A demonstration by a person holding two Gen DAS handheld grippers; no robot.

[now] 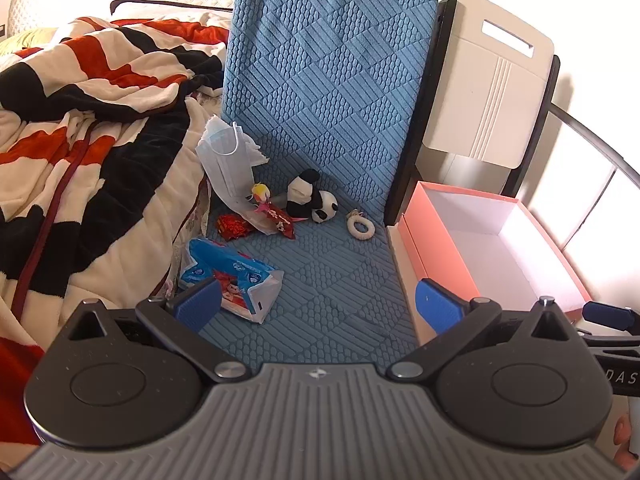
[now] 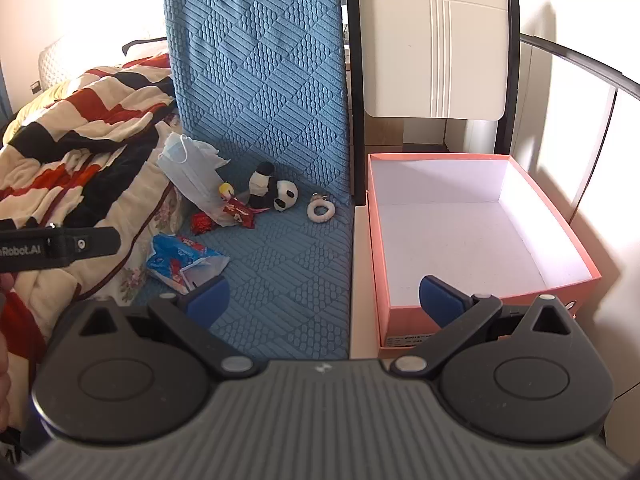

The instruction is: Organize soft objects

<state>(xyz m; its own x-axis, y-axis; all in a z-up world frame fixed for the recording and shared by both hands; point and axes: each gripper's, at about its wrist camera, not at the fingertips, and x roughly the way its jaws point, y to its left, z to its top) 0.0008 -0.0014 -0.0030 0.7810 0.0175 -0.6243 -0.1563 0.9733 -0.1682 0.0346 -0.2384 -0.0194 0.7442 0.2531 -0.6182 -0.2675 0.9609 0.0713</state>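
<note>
A plush panda [image 1: 310, 197] [image 2: 271, 191] lies at the back of a blue textured cushion [image 1: 320, 272] [image 2: 280, 248]. Beside it are a small yellow-haired doll [image 1: 262, 195] [image 2: 227, 192], red wrappers [image 1: 232, 227] [image 2: 202, 223], a white fluffy ring [image 1: 361, 227] [image 2: 321, 210], a face mask [image 1: 226, 156] [image 2: 186, 168] and a blue tissue pack [image 1: 230, 276] [image 2: 182, 260]. An empty pink box [image 1: 496, 248] [image 2: 472, 236] stands to the right. My left gripper [image 1: 318, 306] is open above the cushion's front. My right gripper [image 2: 324, 300] is open over the cushion and box edge.
A red, black and cream blanket [image 1: 80, 140] [image 2: 72, 148] is piled on the left. A blue upright cushion [image 1: 328, 68] [image 2: 260, 72] and a cream chair back [image 1: 488, 88] [image 2: 432, 40] stand behind. The left gripper's body [image 2: 60, 248] shows in the right wrist view.
</note>
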